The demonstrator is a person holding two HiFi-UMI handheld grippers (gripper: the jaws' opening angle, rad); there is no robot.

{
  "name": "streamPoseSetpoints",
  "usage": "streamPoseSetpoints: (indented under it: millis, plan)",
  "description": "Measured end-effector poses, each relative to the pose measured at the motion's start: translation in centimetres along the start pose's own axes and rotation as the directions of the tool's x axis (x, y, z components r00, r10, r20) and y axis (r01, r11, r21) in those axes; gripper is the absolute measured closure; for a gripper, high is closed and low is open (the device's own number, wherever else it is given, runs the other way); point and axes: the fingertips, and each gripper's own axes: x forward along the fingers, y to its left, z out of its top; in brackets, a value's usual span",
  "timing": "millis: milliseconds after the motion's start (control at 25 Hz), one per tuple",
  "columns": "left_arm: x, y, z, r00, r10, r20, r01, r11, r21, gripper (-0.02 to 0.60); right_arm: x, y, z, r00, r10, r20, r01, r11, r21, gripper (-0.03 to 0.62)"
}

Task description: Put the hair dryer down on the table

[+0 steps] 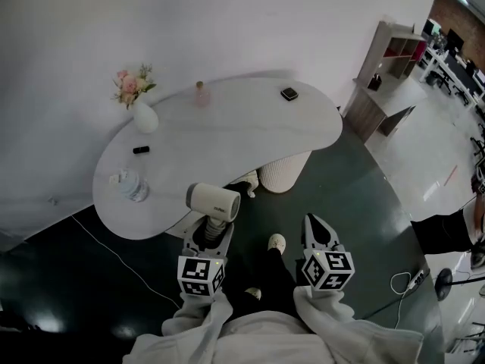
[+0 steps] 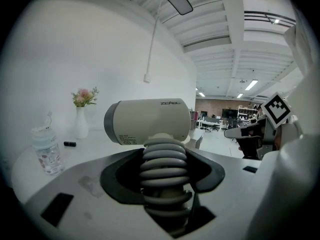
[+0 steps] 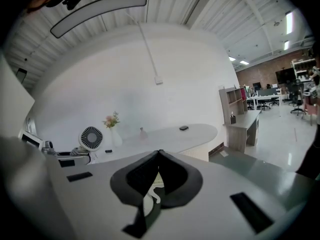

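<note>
The hair dryer [image 2: 149, 121] looks like a rigid plastic shell, probably light but top-heavy, since its cream barrel sits crosswise above a ribbed handle [image 2: 162, 166]. Those ribs are the sensible place to take hold. The smooth rounded barrel would likely slip between pads, and it may roll if it is laid down carelessly. It is held in the air, handle down and barrel roughly level, at the near edge of the white table [image 1: 227, 120]; from the head view I cannot tell whether it is over the top or just short of it. The left gripper [image 1: 213, 232] has it, with jaws parted only by the handle's width and pressing the ribs from both sides. The right gripper [image 3: 158, 156] is held beside it, well clear, with its tips closed together and nothing between them. Farther out on the table stand a water bottle [image 1: 133, 185], near the dryer's side, and a vase of flowers [image 1: 143, 114] toward the wall.
</note>
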Motion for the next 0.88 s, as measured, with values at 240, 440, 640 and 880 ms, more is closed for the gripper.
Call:
streamPoseSetpoints:
  millis: [240,440,640,880]
  plan:
    - [5.3,0.6,2.5,1.000,0.004,0.008,-0.004,1.000,0.003,0.351,4.4,-2.4,3.1,1.000,0.013,0.001,-0.013,1.000,-0.008,0.545]
    - [9.4,0.6,4.0,1.000,0.015,0.008,-0.015,1.000,-0.001,0.351,7.8,-4.7,5.1,0.999,0.034,-0.007,-0.034,0.999,-0.014,0.545]
    - [13.1,0.6,5.0,1.000,0.028,0.006,-0.028,1.000,-0.012,0.351,11.1,-6.6,6.6,0.998,0.057,-0.019,-0.057,0.998,-0.017,0.545]
    - [16.8,0.9,5.8,0.999,0.041,0.002,-0.041,0.999,-0.019,0.351,14.2,-8.7,8.0,0.997,0.074,-0.029,-0.075,0.997,-0.021,0.545]
